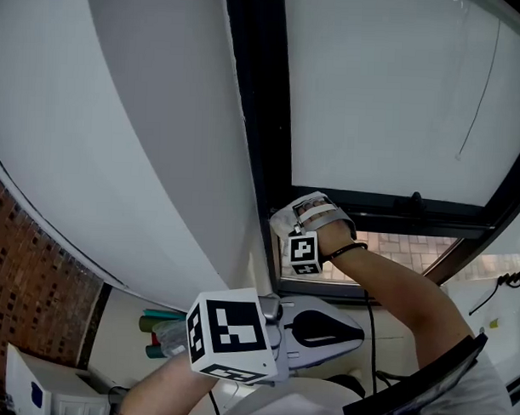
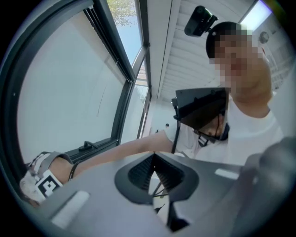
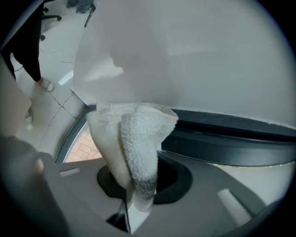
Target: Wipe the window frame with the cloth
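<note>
Clenching the white cloth (image 3: 134,139) in the right tongs (image 3: 138,183), up at the dark frame (image 1: 264,134) by the pane's lower corner. Holding the left tongs (image 2: 154,159) low, well apart from the frame, pinched together on nothing.

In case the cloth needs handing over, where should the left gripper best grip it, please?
The folded upper bunch of the cloth, standing free beyond the right gripper; come from the side, across the fold, since its lower end is clamped.
</note>
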`<state>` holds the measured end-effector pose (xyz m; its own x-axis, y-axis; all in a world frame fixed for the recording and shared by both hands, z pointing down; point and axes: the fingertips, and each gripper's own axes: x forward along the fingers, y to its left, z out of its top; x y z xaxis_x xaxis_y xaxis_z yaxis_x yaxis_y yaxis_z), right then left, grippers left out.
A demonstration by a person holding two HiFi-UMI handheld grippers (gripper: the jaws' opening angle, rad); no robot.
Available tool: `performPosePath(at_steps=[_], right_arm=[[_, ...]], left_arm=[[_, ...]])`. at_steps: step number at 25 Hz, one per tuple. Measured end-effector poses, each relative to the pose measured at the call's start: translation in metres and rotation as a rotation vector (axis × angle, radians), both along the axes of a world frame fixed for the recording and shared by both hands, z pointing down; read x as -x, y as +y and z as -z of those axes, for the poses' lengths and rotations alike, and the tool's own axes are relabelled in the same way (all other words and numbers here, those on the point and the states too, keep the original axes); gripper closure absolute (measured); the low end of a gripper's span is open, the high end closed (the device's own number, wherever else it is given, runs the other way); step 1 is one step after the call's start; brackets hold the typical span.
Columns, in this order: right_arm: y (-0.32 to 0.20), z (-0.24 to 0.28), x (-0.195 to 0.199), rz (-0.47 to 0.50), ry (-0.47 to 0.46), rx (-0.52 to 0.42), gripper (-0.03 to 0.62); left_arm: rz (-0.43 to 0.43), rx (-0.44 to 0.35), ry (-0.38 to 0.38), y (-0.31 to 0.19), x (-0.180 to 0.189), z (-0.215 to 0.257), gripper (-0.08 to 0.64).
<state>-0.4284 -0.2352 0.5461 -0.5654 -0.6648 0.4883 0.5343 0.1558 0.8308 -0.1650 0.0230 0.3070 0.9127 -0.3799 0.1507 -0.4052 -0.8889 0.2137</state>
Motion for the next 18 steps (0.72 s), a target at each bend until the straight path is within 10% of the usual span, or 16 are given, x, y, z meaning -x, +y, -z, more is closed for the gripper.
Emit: performPosePath(at_steps=[10,18], right_arm=[[-0.102,0.064,-0.093,-0.309,-0.082,0.046,0.515],[-0.117,0.032,-0.055,-0.353,0.021,0.109,0.515]], left_arm=[[-0.082,-0.052,-0.013,-0.005,-0.012,0.005,0.538],[-0.083,-0.054,-0.028,-0.012,-0.003,0.000,0.538]])
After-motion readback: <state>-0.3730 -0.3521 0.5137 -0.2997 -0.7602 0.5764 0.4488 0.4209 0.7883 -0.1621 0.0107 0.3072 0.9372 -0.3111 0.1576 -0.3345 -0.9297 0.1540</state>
